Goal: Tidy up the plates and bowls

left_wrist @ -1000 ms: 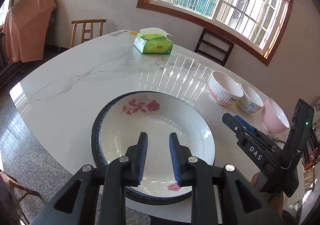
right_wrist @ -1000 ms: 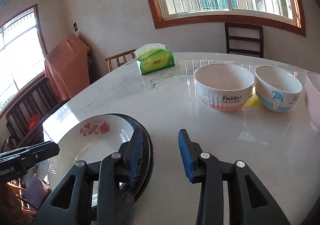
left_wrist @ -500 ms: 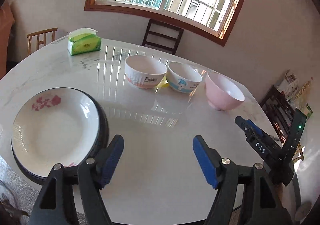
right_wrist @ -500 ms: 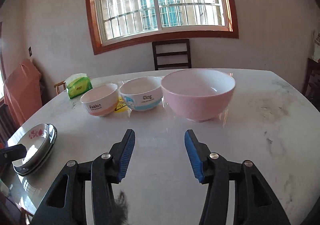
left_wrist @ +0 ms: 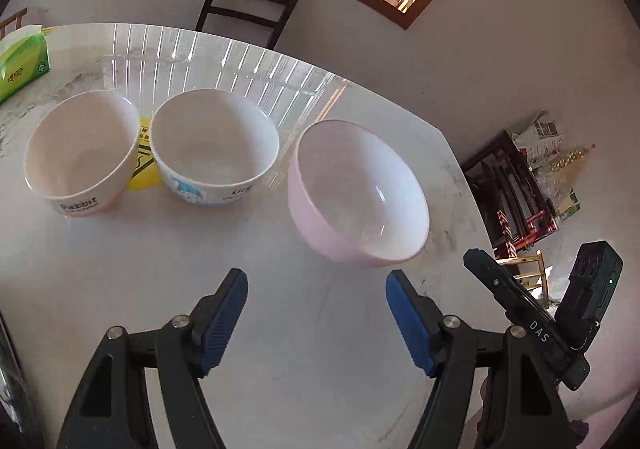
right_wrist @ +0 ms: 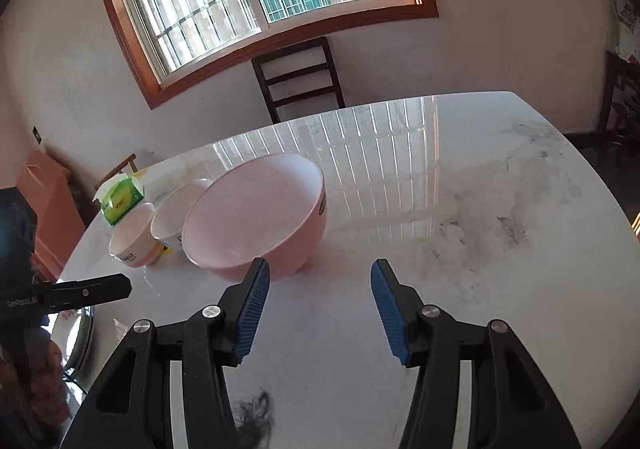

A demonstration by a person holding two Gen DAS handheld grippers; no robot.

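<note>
Three bowls stand in a row on the marble table (left_wrist: 160, 257): a white "Rabbit" bowl (left_wrist: 80, 153), a white bowl with a blue picture (left_wrist: 214, 147) and a larger pink bowl (left_wrist: 356, 193). My left gripper (left_wrist: 316, 305) is open and empty, just in front of the pink bowl. My right gripper (right_wrist: 320, 301) is open and empty, its left finger close to the near side of the pink bowl (right_wrist: 256, 209). The rim of the stacked plates (right_wrist: 80, 333) shows at the left edge of the right wrist view. The right gripper's body (left_wrist: 532, 325) shows in the left wrist view.
A green tissue pack (left_wrist: 22, 65) lies at the table's far left. A yellow card (left_wrist: 142, 161) lies between the two white bowls. A dark chair (right_wrist: 300, 77) stands behind the table. The table's right part (right_wrist: 480, 189) is bare marble with grey veins.
The left gripper left the plates, opened wide and swung right to face the bowls. The right gripper moved right and closer to the pink bowl, staying open.
</note>
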